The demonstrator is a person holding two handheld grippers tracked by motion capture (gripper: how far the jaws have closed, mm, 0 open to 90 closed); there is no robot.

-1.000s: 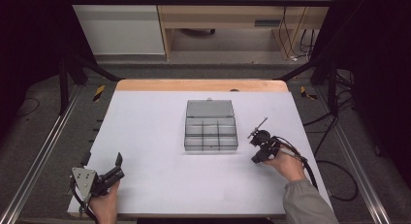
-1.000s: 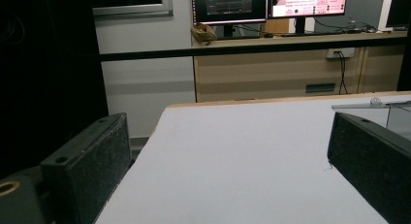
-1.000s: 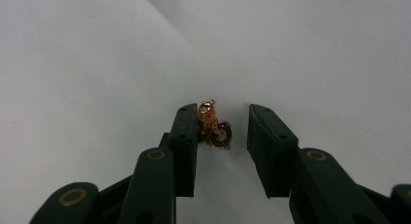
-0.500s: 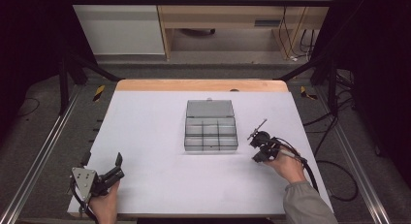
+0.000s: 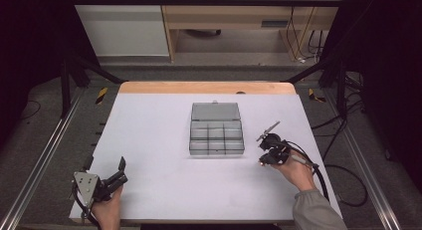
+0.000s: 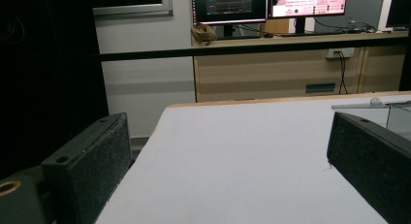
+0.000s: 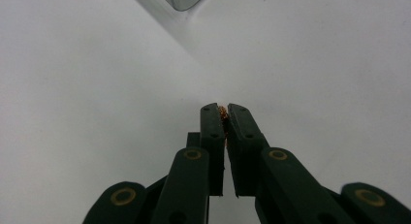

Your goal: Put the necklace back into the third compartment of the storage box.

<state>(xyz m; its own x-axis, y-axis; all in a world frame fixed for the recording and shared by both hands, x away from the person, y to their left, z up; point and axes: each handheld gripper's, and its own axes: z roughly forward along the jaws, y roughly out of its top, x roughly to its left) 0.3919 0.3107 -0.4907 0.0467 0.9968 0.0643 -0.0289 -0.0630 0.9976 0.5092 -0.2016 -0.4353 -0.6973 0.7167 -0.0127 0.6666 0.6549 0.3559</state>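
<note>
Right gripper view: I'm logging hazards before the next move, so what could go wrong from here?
The right tongs pinch a tiny gold-coloured piece by its edge at their very tips; it could slip out and roll away on the white table. The compartment box has small cells, so a drop from above may land in the wrong one. Its raised lid could be knocked.

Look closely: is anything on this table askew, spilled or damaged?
Nothing stands out. The clear compartment box sits square mid-table, lid open, and the right claw pinches a tiny orange-brown piece.

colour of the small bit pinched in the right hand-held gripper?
Golden orange small piece, pinched at the right hand-held gripper tips; right gripper view shows it best.
</note>
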